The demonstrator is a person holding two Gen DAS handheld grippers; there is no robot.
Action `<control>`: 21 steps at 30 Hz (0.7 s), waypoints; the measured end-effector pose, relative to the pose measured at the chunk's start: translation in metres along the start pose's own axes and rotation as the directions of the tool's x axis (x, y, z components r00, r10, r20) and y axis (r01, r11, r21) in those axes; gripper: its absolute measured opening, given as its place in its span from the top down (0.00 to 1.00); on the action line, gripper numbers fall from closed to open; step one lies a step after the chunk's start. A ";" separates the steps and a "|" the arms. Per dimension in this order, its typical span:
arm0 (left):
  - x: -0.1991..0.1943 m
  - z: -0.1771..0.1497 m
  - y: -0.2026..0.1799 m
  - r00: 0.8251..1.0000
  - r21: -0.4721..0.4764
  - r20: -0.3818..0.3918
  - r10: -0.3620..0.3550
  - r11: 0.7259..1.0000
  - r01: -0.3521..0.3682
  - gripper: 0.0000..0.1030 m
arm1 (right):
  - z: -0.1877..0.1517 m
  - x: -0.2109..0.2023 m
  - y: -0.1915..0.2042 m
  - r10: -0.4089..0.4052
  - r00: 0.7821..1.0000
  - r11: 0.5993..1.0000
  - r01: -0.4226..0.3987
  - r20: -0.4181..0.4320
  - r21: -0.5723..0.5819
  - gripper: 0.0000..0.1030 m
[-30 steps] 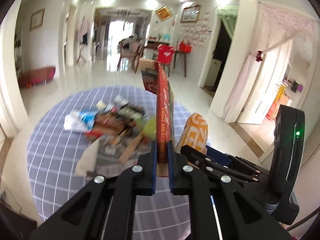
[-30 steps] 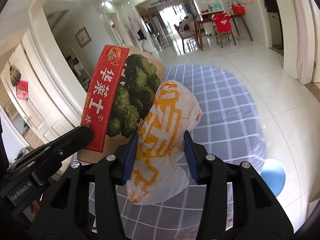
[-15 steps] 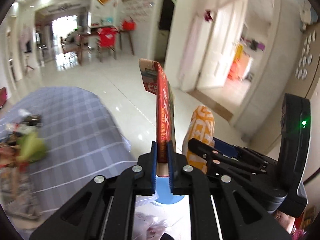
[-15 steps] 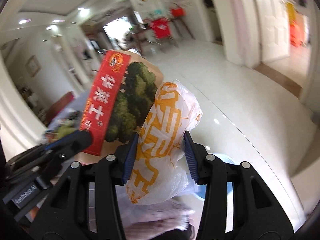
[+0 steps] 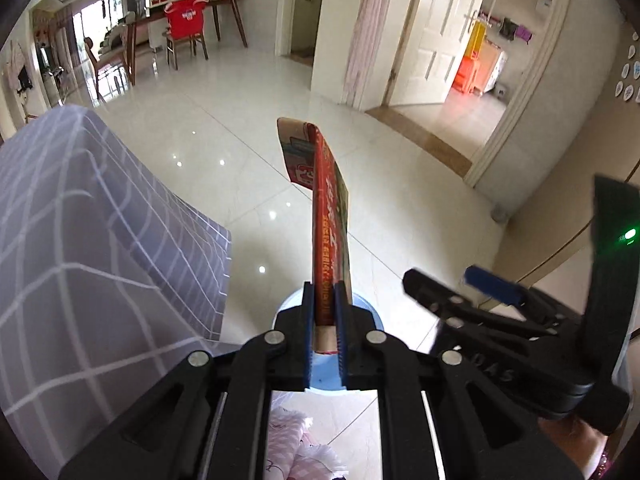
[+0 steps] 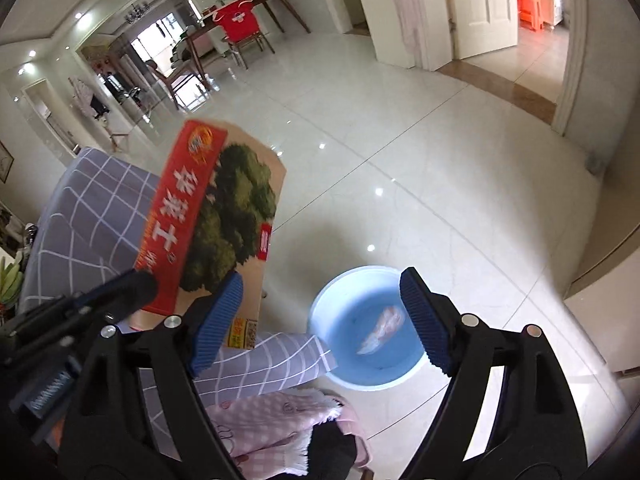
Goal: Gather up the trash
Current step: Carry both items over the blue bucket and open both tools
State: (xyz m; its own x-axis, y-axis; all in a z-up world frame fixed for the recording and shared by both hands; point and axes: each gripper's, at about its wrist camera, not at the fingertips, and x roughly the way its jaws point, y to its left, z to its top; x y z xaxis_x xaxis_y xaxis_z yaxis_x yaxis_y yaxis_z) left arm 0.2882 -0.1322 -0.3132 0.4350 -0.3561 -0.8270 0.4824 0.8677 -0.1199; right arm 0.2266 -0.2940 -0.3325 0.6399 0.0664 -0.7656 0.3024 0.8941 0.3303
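Starting at the left of the right wrist view: the grid-patterned tablecloth (image 6: 92,216) drapes off the table edge, and a sliver of leftover clutter (image 6: 10,280) peeks out at the far left, so there's probably more trash waiting up there, though it's too small to make out what.

Next over, the left gripper (image 5: 324,320) is clamped tight on the bottom edge of a flattened red-and-green cardboard box (image 6: 216,216), which stands up out of the jaws. In the left wrist view it hangs above the near rim of the blue basin (image 6: 360,376), so that piece looks ready to drop but isn't dropped yet.

Further right, the right gripper (image 6: 320,320) has its jaws opening, with nothing between the pads. Straight below, the orange-and-white plastic bag (image 6: 382,330) is inside the basin, a bit blurred, so hard to say if it has landed or is mid-fall. Either way that one is pretty much delivered.

So the tally: one item in the basin, one held over it, and apparently more on the table.
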 end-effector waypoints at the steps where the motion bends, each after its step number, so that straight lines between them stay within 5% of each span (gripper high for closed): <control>1: 0.002 -0.001 -0.002 1.000 -0.001 -0.008 -0.006 1.000 0.006 0.91 | 0.000 -0.002 0.000 -0.007 1.000 1.000 0.007 0.012 0.000 0.23; 13: 0.007 -0.005 -0.018 0.999 0.030 -0.017 -0.038 0.999 0.038 0.89 | -0.004 -0.046 -0.022 -0.094 0.980 0.995 0.086 0.178 0.051 0.23; 16: 0.007 -0.001 -0.022 0.998 0.028 -0.008 -0.054 0.998 0.055 0.69 | -0.003 -0.058 -0.025 -0.112 0.968 0.992 0.097 0.224 0.076 0.22; 17: 0.009 0.000 -0.024 0.999 0.026 -0.017 -0.051 0.998 0.051 0.36 | -0.003 -0.062 -0.027 -0.116 0.965 0.992 0.100 0.234 0.081 0.22; 18: 0.011 0.002 -0.027 0.999 0.026 -0.021 -0.040 0.999 0.040 0.19 | -0.003 -0.064 -0.027 -0.120 0.964 0.991 0.102 0.239 0.084 0.22; 21: 0.007 0.000 -0.031 1.000 0.030 0.003 -0.020 0.999 0.020 0.19 | -0.003 -0.070 -0.027 -0.129 0.962 0.990 0.112 0.239 0.084 0.22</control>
State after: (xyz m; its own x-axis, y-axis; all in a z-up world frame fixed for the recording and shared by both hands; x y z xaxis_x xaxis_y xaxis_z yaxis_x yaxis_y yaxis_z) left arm 0.2765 -0.1619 -0.3153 0.4275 -0.3749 -0.8226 0.5141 0.8493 -0.1199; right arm 0.1713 -0.3215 -0.2892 0.7455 -0.1572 -0.6477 0.4304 0.8555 0.2878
